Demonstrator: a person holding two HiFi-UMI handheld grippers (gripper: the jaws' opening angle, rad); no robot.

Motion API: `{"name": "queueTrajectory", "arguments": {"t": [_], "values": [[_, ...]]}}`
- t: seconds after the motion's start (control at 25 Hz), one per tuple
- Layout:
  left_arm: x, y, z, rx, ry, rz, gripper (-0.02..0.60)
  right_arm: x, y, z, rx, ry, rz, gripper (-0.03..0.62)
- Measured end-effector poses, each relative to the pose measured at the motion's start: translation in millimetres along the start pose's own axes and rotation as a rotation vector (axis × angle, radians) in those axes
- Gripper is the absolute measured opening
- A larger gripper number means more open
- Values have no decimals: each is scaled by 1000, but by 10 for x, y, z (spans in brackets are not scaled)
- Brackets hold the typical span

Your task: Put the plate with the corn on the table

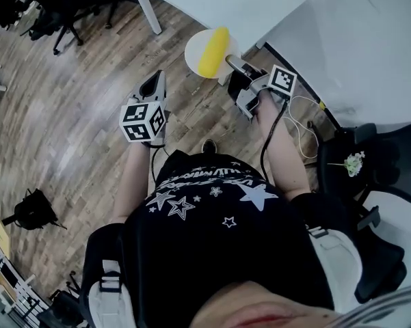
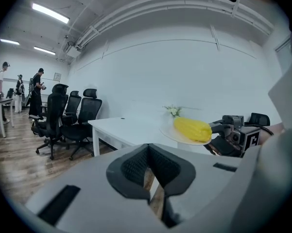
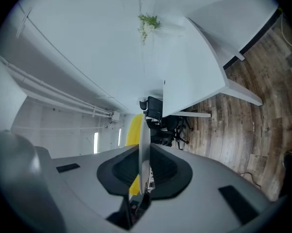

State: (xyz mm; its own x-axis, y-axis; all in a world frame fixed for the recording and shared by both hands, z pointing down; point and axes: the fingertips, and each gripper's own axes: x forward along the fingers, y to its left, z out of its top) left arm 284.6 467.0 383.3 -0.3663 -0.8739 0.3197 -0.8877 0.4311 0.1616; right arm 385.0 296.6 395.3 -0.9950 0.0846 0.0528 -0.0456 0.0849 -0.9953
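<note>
A white plate (image 1: 195, 52) with a yellow corn cob (image 1: 213, 52) on it hangs above the wooden floor, just short of the white table (image 1: 226, 2). My right gripper (image 1: 232, 64) is shut on the plate's near rim. In the right gripper view the plate (image 3: 144, 130) stands edge-on between the pads, with the corn (image 3: 133, 127) on its left side. My left gripper (image 1: 154, 82) is off to the left, apart from the plate, shut with nothing in it. The left gripper view shows the plate (image 2: 171, 132), the corn (image 2: 192, 129) and the right gripper (image 2: 218, 129) ahead to the right.
A second white table surface (image 1: 369, 39) runs along the right, with a small flower sprig (image 1: 354, 162) near a black office chair (image 1: 390, 162). A cable (image 1: 297, 125) trails from the right gripper. Black chairs (image 2: 68, 113) and several people (image 2: 36, 91) are further off.
</note>
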Motion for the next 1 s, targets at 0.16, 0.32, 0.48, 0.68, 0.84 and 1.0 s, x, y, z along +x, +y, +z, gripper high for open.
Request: {"name": "queueTrajectory", "arguments": {"t": [0.16,0.32,0.48,0.68,0.84,1.0], "values": [[175,44,137,10,-4,1,6,96,-1,215,-16,-1,-10,38],[322,112,222,23,-4,1,6,190,-33,362,-14,-7,-10,38],[532,251,270,11,0,-11,6,346,-58,491,-21,-13,-23,38],[951,454,360,10,2,-58,6,610,-101,751,-34,-55,-23,38],[1377,727,466,17,8,-93,6,912,-161,1011,-41,-96,-17,38],[1827,1061,643,24,12,-131,6,1296,-157,1292,-65,-130,-16,38]]}}
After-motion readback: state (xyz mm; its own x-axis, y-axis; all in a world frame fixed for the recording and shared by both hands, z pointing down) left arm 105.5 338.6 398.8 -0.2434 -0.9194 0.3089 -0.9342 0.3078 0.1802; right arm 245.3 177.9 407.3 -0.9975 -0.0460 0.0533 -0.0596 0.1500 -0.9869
